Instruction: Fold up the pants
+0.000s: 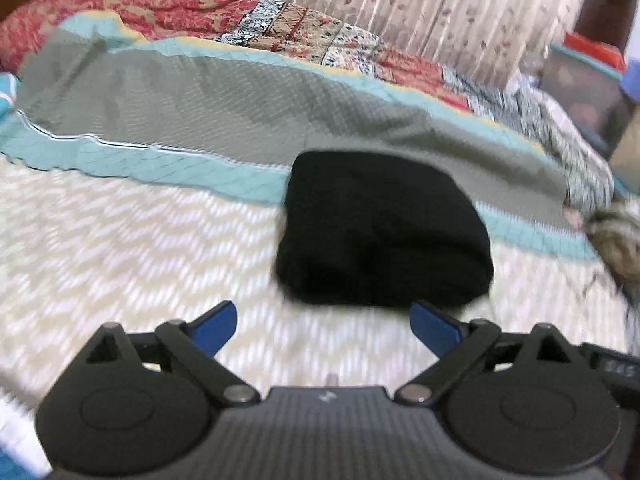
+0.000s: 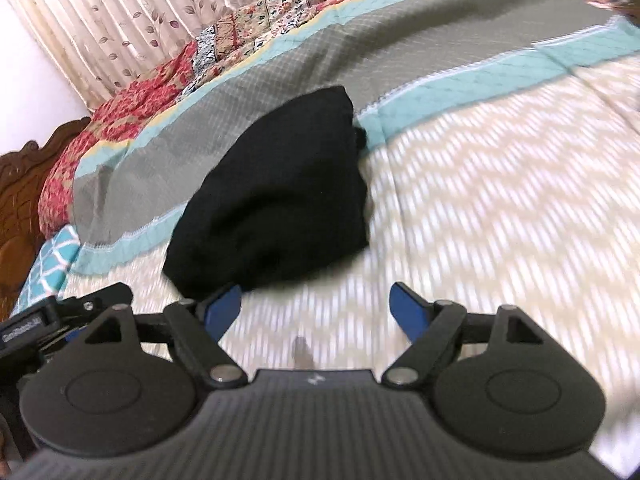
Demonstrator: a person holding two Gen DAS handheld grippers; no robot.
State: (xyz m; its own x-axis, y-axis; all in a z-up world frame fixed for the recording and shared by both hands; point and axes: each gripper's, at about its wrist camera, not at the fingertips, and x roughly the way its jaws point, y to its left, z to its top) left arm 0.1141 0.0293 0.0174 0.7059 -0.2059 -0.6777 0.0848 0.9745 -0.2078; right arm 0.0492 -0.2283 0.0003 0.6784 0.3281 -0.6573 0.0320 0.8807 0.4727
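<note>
Two grippers hang low over the bed (image 1: pixel 120 248), and neither has hold of anything. The left gripper (image 1: pixel 323 326) has its blue fingers (image 1: pixel 216 326) spread wide, released, with only the cream zigzag cover between them. The right gripper (image 2: pixel 316 312) is the same, its fingers (image 2: pixel 408 312) parted and bare.

The pants (image 1: pixel 380 232), black, lie as a folded bundle on the bed, part on the cream cover and part over the teal band of the blanket (image 1: pixel 200 96) behind. From the left gripper they sit just ahead and a little right, their near edge close to its right finger but apart from it. In the right wrist view the pants (image 2: pixel 280 196) lie ahead and left, their near corner just beside the left finger; both views are blurred, so I cannot tell whether it touches.

Beyond the pants, the grey and teal blanket (image 2: pixel 400 36) runs across the bed, with a red floral quilt (image 1: pixel 168 8) past it and a pale leaf-print curtain (image 1: pixel 400 4) behind that. Left of the pants in the right wrist view is a carved wooden headboard (image 2: pixel 20 200).
</note>
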